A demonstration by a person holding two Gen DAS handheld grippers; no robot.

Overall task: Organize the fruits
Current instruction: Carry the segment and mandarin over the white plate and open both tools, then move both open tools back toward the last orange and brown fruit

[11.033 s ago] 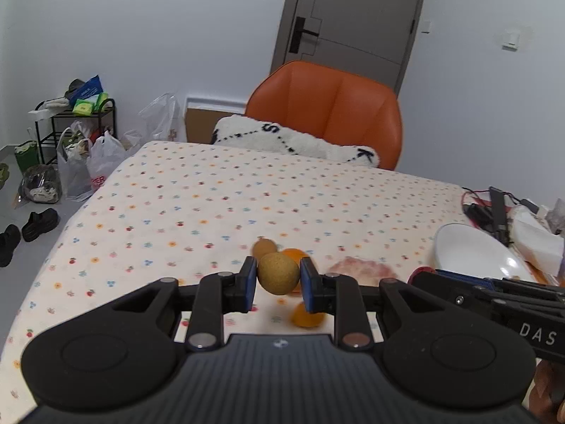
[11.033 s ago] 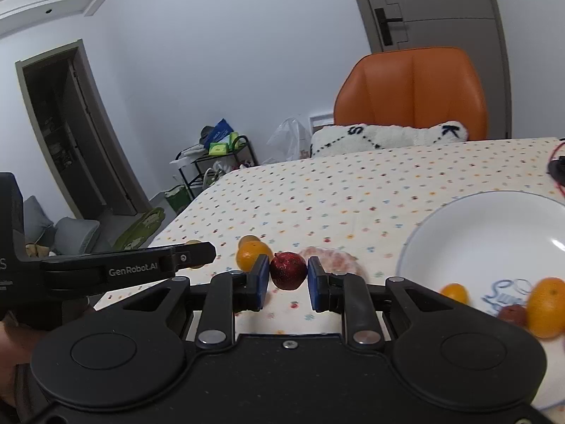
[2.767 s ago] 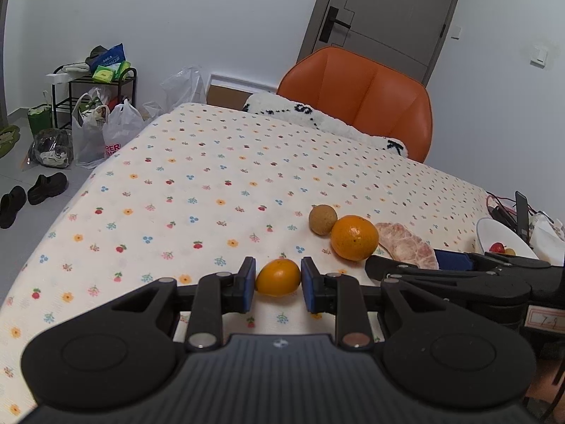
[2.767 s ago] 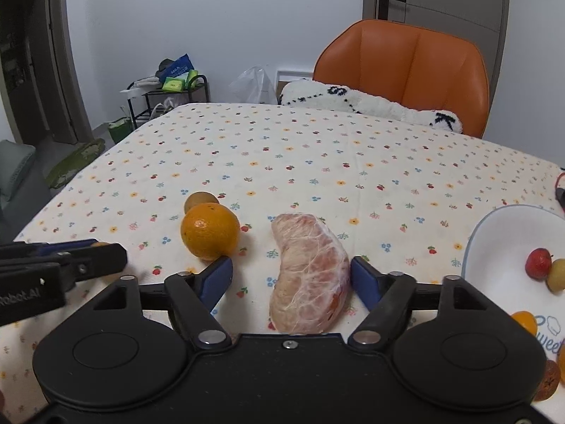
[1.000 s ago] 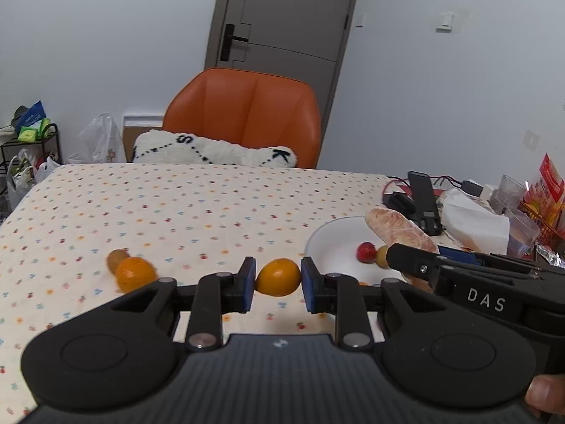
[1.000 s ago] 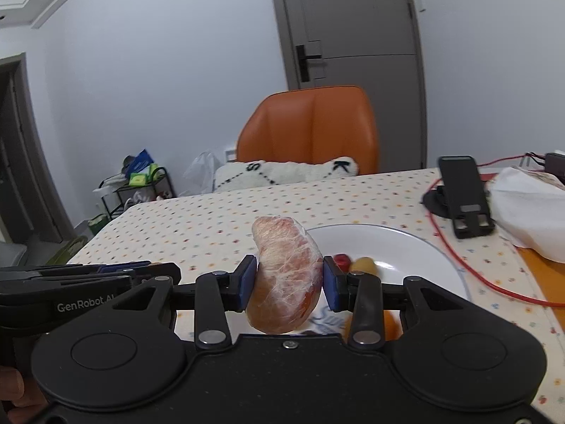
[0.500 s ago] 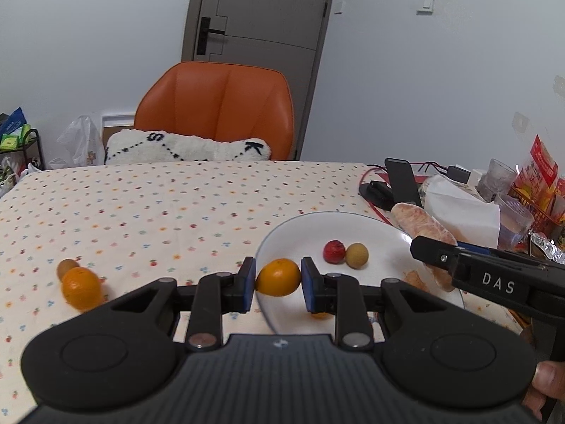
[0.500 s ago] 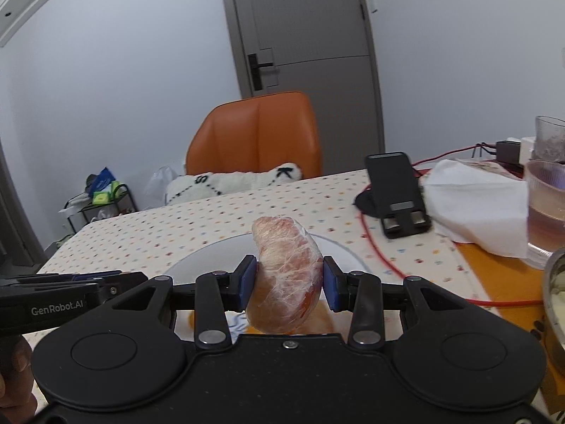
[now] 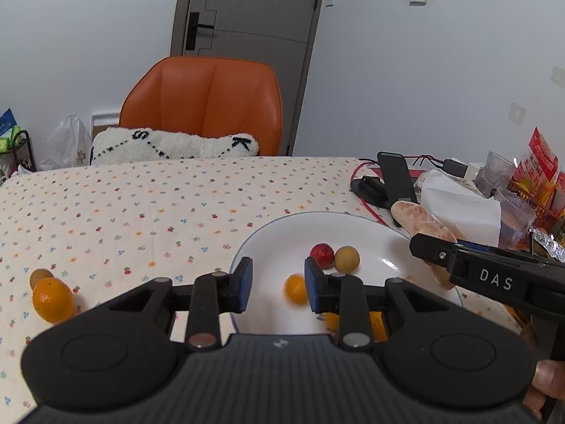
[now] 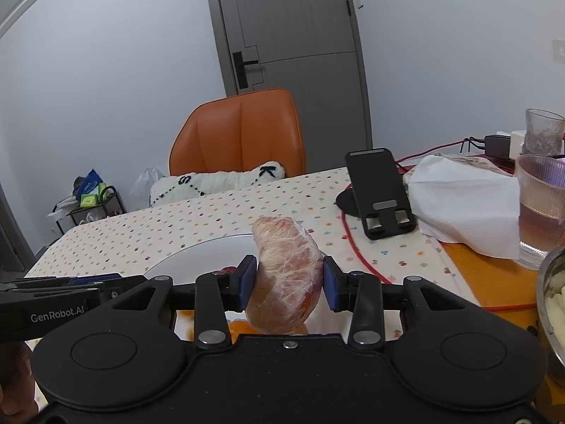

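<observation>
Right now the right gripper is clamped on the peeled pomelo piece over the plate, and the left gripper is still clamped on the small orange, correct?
Not quite. The right gripper is shut on the pomelo piece over the plate, but the left gripper is open: the left wrist view shows the small orange blurred between its spread fingers, already released above the plate.

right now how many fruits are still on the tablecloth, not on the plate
2: an orange at the left edge of the cloth, and a small brown fruit just behind it. The gripper bodies cover the near cloth, so more may be hidden.
</observation>
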